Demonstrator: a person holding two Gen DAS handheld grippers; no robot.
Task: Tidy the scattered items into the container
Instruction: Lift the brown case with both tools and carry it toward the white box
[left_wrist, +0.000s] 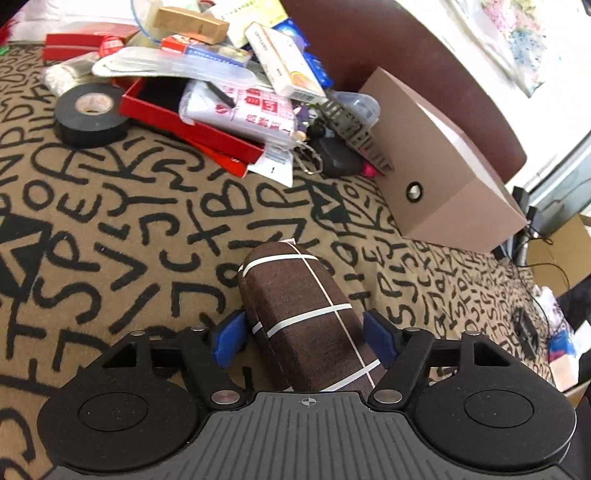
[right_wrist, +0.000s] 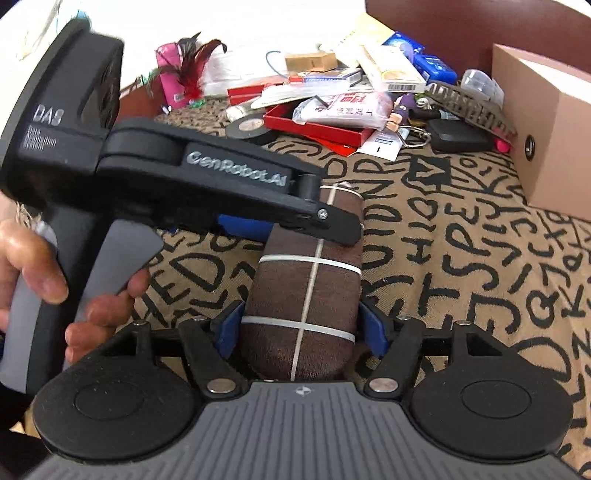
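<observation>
A brown case with white lines (left_wrist: 306, 314) is held above the lettered cloth. My left gripper (left_wrist: 306, 334) is shut on its near end, blue pads on both sides. My right gripper (right_wrist: 301, 330) is shut on the same brown case (right_wrist: 306, 288) at its other end. The left gripper's body (right_wrist: 207, 184) crosses the right wrist view and grips the case's far end. The beige box container (left_wrist: 436, 170) stands to the right; it also shows in the right wrist view (right_wrist: 546, 122).
A pile of scattered items lies at the back: a black tape roll (left_wrist: 90, 112), a red tray (left_wrist: 192, 125), a white packet (left_wrist: 243, 110), a medicine box (left_wrist: 284, 62), a grey comb-like piece (left_wrist: 358, 133), a black pouch (right_wrist: 458, 136) and a feather toy (right_wrist: 192, 70).
</observation>
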